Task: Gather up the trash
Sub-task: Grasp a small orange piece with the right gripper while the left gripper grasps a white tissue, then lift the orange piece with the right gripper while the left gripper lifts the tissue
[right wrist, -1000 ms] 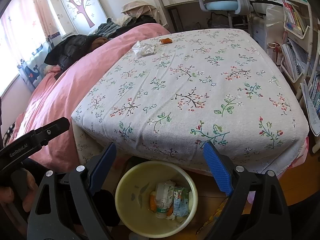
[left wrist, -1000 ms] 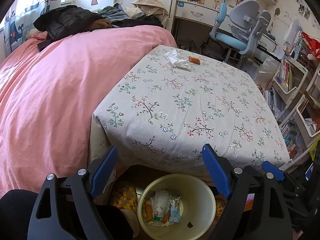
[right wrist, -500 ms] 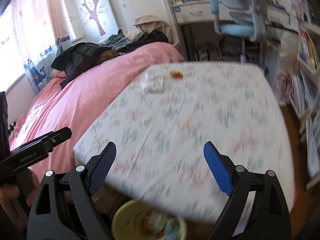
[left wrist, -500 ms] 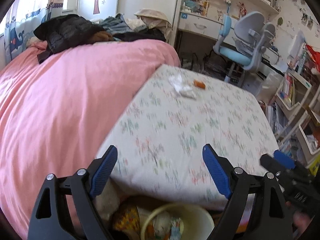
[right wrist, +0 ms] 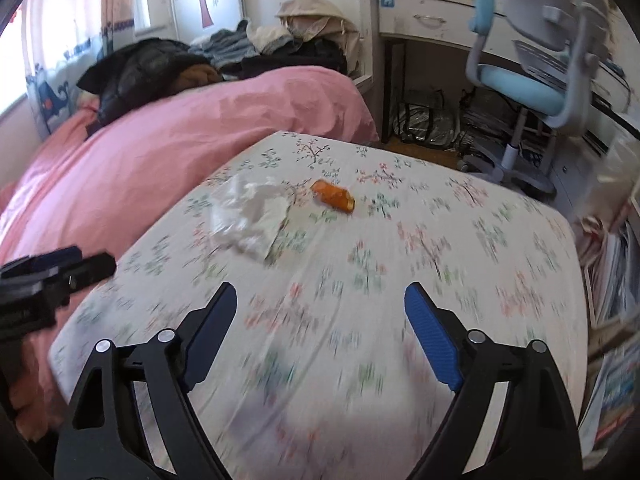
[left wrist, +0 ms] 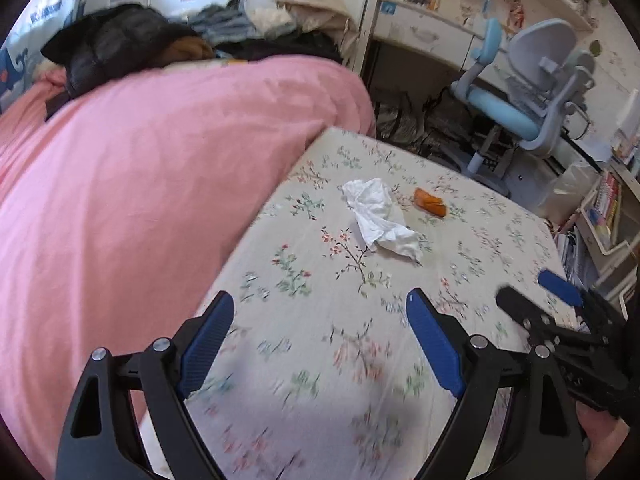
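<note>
Bin now out of view, both grippers (left wrist: 320, 336) (right wrist: 320, 332) spread, empty, right narrowing; tissue (right wrist: 252, 220) motion-blurred.

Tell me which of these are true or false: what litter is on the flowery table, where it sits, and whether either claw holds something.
1. A crumpled white tissue lies on the floral tablecloth. True.
2. The orange wrapper rests on top of the tissue. False: it lies beside it, apart.
3. The left gripper holds the tissue. False: it is open and empty.
4. The right gripper has nothing between its jaws, which are closing slightly. True.
</note>
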